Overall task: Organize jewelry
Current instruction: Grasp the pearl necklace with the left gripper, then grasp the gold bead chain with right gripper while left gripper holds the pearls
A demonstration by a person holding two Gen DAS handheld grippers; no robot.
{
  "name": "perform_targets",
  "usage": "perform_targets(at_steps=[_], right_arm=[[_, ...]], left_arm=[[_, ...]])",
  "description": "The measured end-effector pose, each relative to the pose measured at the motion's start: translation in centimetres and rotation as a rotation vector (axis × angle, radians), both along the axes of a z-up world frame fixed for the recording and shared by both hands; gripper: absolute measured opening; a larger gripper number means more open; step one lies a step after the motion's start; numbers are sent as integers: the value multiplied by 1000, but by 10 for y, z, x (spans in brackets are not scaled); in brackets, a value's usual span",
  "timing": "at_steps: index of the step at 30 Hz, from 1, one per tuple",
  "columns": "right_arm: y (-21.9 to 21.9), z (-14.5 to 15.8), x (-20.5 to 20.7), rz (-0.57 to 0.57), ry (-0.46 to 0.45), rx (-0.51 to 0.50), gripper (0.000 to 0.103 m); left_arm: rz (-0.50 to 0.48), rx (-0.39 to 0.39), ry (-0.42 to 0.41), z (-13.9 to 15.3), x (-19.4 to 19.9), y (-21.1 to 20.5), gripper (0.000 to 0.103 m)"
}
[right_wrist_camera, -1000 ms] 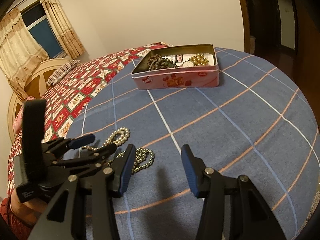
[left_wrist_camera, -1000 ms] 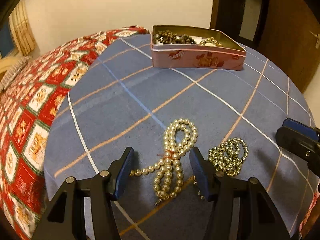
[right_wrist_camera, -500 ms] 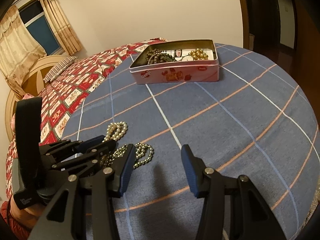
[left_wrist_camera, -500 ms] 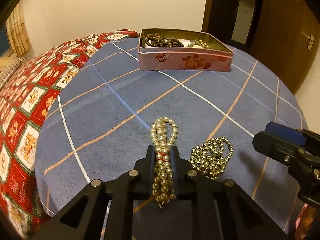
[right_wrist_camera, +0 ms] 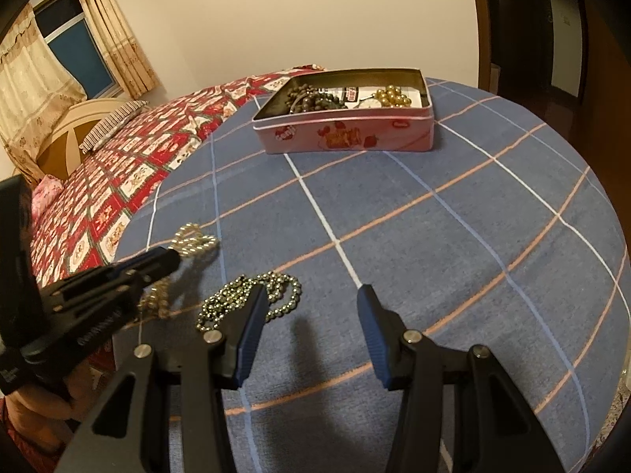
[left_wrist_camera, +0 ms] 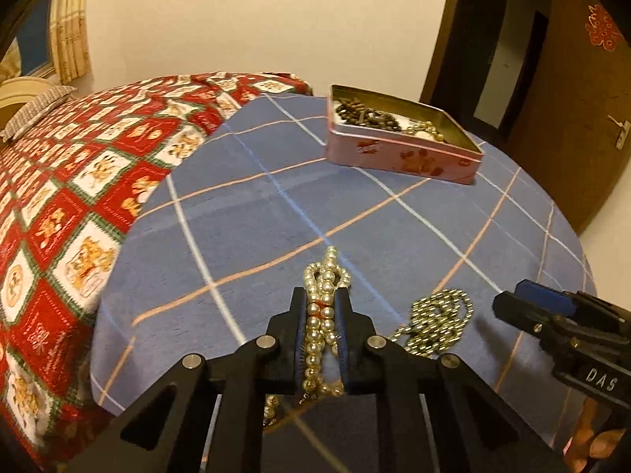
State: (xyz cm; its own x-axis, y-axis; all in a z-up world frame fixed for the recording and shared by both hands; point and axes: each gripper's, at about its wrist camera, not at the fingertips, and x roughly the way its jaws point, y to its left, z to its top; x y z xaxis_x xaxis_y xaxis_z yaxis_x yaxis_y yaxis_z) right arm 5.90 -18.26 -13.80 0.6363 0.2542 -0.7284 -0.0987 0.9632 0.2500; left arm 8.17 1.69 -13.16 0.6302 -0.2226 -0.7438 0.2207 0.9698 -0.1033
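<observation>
My left gripper (left_wrist_camera: 320, 299) is shut on a cream pearl necklace (left_wrist_camera: 321, 315), which hangs between its fingers just above the blue plaid cloth (left_wrist_camera: 276, 213); it also shows in the right wrist view (right_wrist_camera: 193, 241). A small gold bead chain (left_wrist_camera: 437, 321) lies on the cloth to its right, and shows by my right gripper's left finger (right_wrist_camera: 252, 295). My right gripper (right_wrist_camera: 309, 301) is open and empty above the cloth. A pink tin (left_wrist_camera: 398, 151) holding dark beads and gold pearls stands at the far side (right_wrist_camera: 347, 134).
A red patterned bedspread (left_wrist_camera: 79, 181) covers the bed to the left. A pillow and headboard (right_wrist_camera: 102, 128) lie beyond it. A wooden door (left_wrist_camera: 572, 98) stands at the right. The cloth's round edge drops off near both grippers.
My left gripper closed on the pearl necklace and lifted it, tilting the view upward. My right gripper stayed open and edged closer to the gold bead chain.
</observation>
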Motion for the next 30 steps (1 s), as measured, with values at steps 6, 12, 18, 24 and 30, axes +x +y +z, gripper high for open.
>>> perform_targets(at_steps=[6,12,18,24,30], right_arm=[[5,-6,3,-1,30,-16,51],[9,-6,3,11,32,-28,51],[15,-9,9,29,46,-34,51],[20,-14,17,38,78,-10,52],[43,-13,22,91,73,-34,59]], left_arm=[[6,40,27,-14,-1,1,13],[12,33,32,-12,-2,4,13],[52,40,12,-8,-4,15,13],[61,50,8,-10,-4,16,13],[70,15,17,-9,-3,21,13]])
